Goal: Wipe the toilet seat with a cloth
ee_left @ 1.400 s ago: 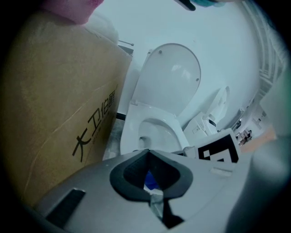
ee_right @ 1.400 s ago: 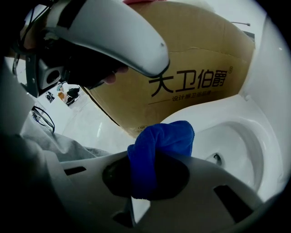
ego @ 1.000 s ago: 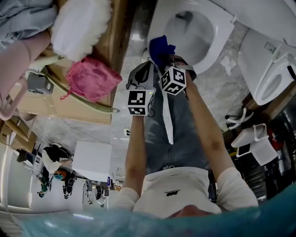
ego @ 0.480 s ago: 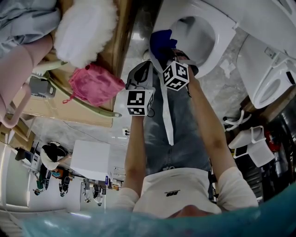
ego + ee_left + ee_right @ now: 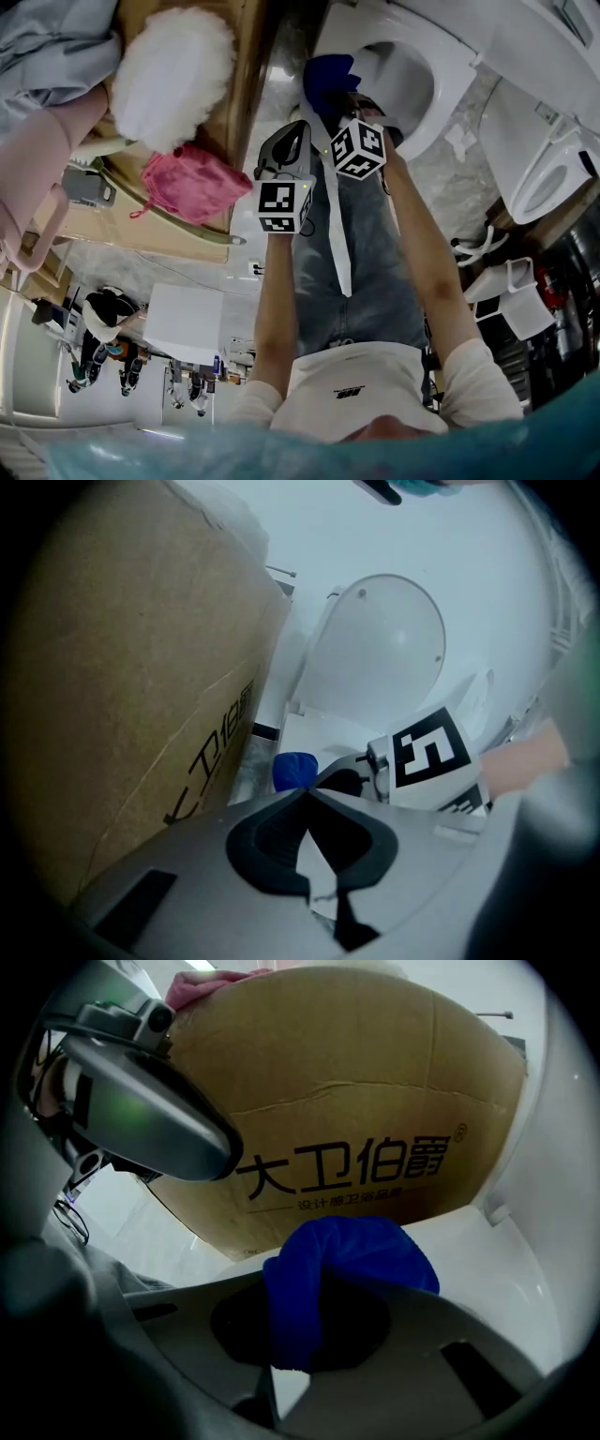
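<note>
In the head view a white toilet seat (image 5: pixel 457 67) rings the bowl at the top right. My right gripper (image 5: pixel 342 101) is shut on a blue cloth (image 5: pixel 328 80) and holds it at the seat's near left rim. The right gripper view has the blue cloth (image 5: pixel 347 1260) bunched between the jaws, with the white seat (image 5: pixel 497 1283) just beyond it. My left gripper (image 5: pixel 291 141) hovers beside the right one, off the toilet. Its jaws meet at the tips with nothing between them, and the left gripper view looks over them at the cloth (image 5: pixel 293 771) and the raised lid (image 5: pixel 375 663).
A brown cardboard box (image 5: pixel 347 1119) stands close to the toilet's left side, topped by a white fluffy duster (image 5: pixel 173 80) and a pink cloth (image 5: pixel 192 183). A second white fixture (image 5: pixel 539 159) and white containers (image 5: pixel 511 295) sit at the right. The person's jeans fill the middle.
The right gripper has moved the blue cloth slightly farther along the seat's rim, away from the person. The left gripper has barely moved.
</note>
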Motion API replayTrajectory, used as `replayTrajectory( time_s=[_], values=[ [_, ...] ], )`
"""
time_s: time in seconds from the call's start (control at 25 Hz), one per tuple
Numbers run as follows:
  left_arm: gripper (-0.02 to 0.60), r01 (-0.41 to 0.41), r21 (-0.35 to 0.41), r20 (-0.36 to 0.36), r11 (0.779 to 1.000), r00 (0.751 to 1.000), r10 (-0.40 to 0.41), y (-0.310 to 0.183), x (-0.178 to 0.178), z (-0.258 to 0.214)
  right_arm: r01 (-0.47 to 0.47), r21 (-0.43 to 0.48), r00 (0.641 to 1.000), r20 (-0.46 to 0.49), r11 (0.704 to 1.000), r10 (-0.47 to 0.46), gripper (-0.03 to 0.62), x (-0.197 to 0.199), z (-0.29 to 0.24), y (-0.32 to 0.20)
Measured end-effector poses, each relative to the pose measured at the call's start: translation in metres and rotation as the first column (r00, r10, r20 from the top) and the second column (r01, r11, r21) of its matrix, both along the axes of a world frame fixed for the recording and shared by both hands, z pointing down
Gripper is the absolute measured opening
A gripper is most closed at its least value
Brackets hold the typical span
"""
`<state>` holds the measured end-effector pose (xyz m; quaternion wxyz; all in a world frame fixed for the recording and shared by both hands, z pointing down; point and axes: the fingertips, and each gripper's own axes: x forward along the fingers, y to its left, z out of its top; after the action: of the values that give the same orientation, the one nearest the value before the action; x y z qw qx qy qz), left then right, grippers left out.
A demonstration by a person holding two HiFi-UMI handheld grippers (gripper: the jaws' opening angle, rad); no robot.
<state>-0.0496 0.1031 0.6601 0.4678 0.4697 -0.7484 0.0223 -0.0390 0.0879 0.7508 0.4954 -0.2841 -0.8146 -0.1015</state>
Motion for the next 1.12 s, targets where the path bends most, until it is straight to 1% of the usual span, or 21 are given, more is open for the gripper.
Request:
replayTrajectory(
  time_s=[0.52, 0.84, 1.12],
  values=[
    [0.009, 0.021, -0.005, 0.011, 1.0, 1.0, -0.021, -0.024, -0.015, 0.0, -0.072, 0.024, 0.995, 0.067, 0.997, 0.07, 0.02, -0.039, -0.003, -0.047],
    [0.009, 0.01, 0.0, 0.03, 1.0, 1.0, -0.01, -0.047, -0.02, -0.003, -0.081, 0.028, 0.993, 0.084, 0.996, 0.079, 0.02, -0.051, -0.004, -0.068],
    [0.009, 0.005, 0.005, 0.04, 1.0, 0.999, -0.006, -0.064, -0.021, -0.004, -0.111, 0.025, 0.989, 0.102, 0.994, 0.108, 0.02, -0.057, -0.006, -0.086]
  ],
)
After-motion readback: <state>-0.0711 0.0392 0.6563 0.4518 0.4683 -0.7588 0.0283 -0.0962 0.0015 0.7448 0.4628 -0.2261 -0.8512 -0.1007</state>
